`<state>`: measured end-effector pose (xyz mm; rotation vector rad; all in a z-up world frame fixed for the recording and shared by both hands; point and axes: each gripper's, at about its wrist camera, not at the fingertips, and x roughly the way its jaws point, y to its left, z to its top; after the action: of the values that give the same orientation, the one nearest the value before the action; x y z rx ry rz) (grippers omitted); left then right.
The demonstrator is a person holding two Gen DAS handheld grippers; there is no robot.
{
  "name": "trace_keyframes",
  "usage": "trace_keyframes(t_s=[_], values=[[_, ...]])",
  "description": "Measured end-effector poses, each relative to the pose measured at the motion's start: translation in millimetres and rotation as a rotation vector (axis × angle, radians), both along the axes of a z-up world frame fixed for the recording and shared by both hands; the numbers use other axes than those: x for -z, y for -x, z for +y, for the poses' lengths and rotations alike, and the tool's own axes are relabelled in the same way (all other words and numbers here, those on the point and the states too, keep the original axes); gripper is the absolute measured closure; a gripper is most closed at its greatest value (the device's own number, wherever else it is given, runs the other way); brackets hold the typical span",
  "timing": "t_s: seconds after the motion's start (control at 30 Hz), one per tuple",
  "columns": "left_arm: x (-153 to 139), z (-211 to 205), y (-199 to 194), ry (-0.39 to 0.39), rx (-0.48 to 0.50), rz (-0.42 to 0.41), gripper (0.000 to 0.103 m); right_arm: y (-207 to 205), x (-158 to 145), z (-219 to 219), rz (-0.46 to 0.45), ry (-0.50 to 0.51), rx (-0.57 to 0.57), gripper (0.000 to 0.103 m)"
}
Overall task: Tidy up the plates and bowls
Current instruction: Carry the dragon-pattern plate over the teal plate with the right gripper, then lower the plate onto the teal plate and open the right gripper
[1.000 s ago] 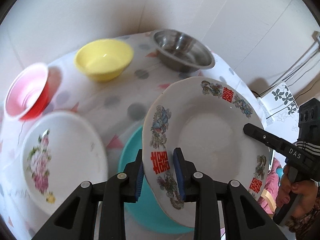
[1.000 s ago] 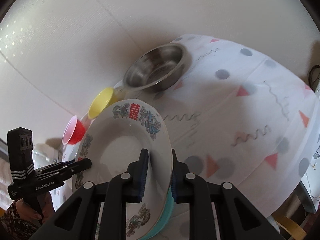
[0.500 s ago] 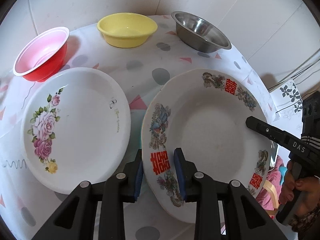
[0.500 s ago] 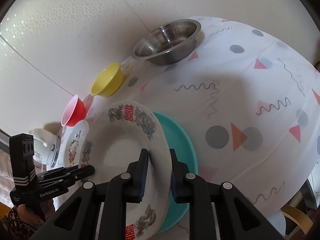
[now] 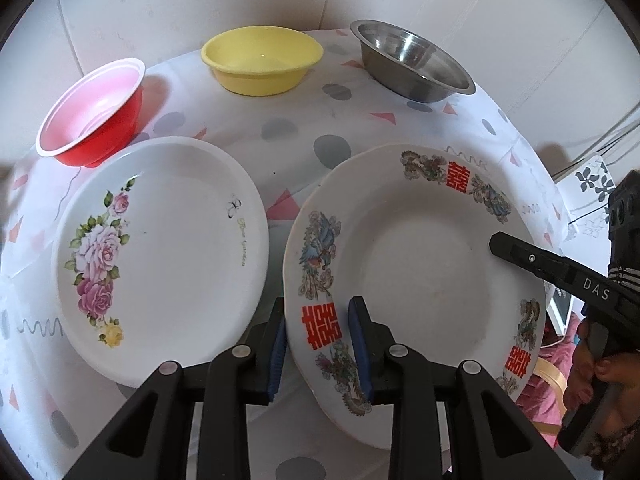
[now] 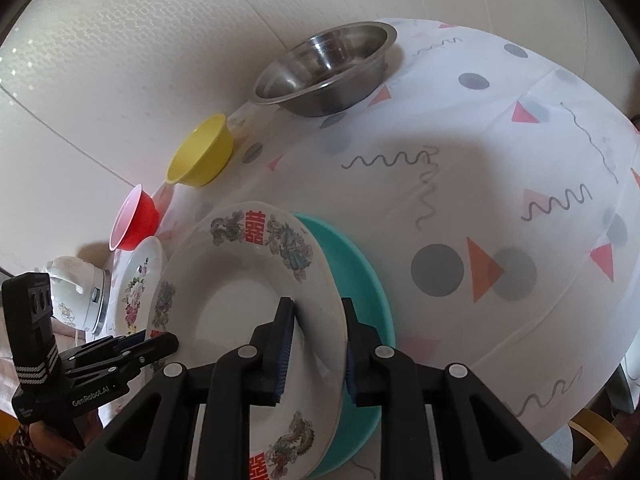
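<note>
The dragon-and-phoenix plate (image 5: 416, 264) is being held at opposite rims, tilted above the teal plate (image 6: 360, 280), which is lying on the worktop (image 6: 500, 168) and is being hidden entirely in the left wrist view. The near rim is being gripped by the left hand-held gripper (image 5: 320, 344), its blue pads pressed on either side of the red character. The far rim is being straddled by the right hand-held gripper (image 6: 316, 344), whose jaws are opening; the right pad is seen standing off the plate's underside, and contact at the left pad cannot be judged. Whether the patterned plate is touching the teal one is being obscured by the rim. Just beside it, the rose plate (image 5: 160, 256) is lying flat, partly covered by the gripper body. Farther back, the red bowl (image 5: 92, 116), the yellow bowl (image 5: 262, 60) and the steel bowl (image 5: 412, 62) are being seen in a row near the wall. A white kettle (image 6: 76, 292) is being cut off by the other tool at the left edge.
</note>
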<state>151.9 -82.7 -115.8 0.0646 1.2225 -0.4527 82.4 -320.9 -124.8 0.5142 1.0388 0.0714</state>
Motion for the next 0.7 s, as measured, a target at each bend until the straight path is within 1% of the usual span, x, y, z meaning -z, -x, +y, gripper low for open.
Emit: trace_keyframes(t_s=[0.13,0.27,0.37,0.5,0.63,0.67,0.7], values=[[0,-2,1,-0.015,-0.004,-0.015,0.073,0,4,-1,0.015,-0.003,0.004,0.079],[-1,-7,3,-0.045,-0.002,-0.031,0.073,-2,6,-1,0.033,0.007,0.017,0.075],[0,-6,2,-0.039,-0.024,-0.025,0.072,-4,1,1,0.028,0.057,0.008,0.074],[0,-7,2,-0.047,-0.032,-0.026,0.072,-5,-15,-2,-0.006,0.132,0.003,0.073],[0,-7,3,-0.052,-0.036,-0.028,0.072,-4,-21,-6,-0.007,0.158,-0.005,0.073],[0,-7,4,-0.053,-0.036,-0.026,0.071,-3,-21,-7,-0.005,0.159,0.0,0.072],[0,-7,4,-0.056,-0.037,-0.023,0.067,-2,-21,-8,-0.005,0.154,0.005,0.072]])
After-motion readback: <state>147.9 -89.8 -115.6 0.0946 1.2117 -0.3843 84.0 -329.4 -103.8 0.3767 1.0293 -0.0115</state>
